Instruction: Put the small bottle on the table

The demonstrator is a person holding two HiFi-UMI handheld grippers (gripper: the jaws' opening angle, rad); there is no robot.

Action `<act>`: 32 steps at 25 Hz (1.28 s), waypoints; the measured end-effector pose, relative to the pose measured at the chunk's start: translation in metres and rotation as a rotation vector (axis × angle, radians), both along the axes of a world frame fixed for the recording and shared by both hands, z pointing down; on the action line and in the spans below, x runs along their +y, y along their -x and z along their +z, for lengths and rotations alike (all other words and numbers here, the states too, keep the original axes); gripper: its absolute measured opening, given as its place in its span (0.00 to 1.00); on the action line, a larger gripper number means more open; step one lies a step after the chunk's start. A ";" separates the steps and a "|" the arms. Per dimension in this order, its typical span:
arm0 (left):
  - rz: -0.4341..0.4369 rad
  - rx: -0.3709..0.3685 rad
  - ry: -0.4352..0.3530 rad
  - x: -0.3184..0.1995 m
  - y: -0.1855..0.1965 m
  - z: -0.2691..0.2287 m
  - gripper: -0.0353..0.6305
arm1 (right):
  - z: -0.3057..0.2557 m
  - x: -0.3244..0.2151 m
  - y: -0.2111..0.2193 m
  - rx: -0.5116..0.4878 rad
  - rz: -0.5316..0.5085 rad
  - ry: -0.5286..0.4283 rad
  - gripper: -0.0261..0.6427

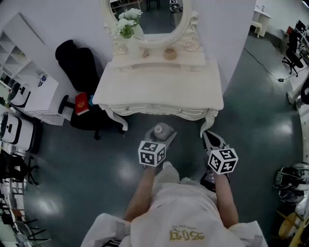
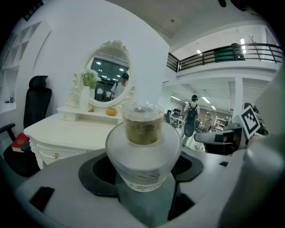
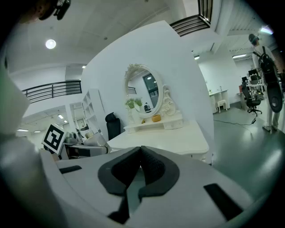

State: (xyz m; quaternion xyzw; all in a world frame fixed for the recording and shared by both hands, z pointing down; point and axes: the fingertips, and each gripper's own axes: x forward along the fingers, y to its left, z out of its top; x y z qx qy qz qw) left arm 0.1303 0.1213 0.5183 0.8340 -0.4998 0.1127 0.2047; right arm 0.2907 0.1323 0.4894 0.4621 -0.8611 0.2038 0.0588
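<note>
A small frosted bottle (image 2: 143,153) with a gold neck and clear cap sits upright between the pads of my left gripper (image 2: 143,171), which is shut on it. In the head view the bottle (image 1: 161,131) is held above the floor, just in front of the white dressing table (image 1: 159,89). My right gripper (image 3: 139,168) is shut with nothing between its pads. It hovers to the right, near the table's front right leg (image 1: 207,126), and shows there as the right gripper (image 1: 212,142).
An oval mirror (image 1: 149,14), a vase of white flowers (image 1: 126,24) and a small round pot (image 1: 169,53) stand on the table's raised back shelf. A black office chair (image 1: 79,72) with a red book (image 1: 81,103) on it stands left of the table.
</note>
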 end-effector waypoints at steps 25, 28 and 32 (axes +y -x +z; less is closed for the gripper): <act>-0.128 0.023 0.025 0.000 0.061 -0.003 0.58 | 0.011 -0.017 0.037 -0.050 -0.044 0.054 0.06; -0.134 0.025 0.032 -0.013 0.075 0.003 0.58 | 0.015 -0.031 0.051 -0.042 -0.054 0.056 0.06; -0.124 0.018 0.049 -0.044 0.104 0.012 0.58 | 0.021 -0.063 0.079 -0.029 -0.044 0.071 0.06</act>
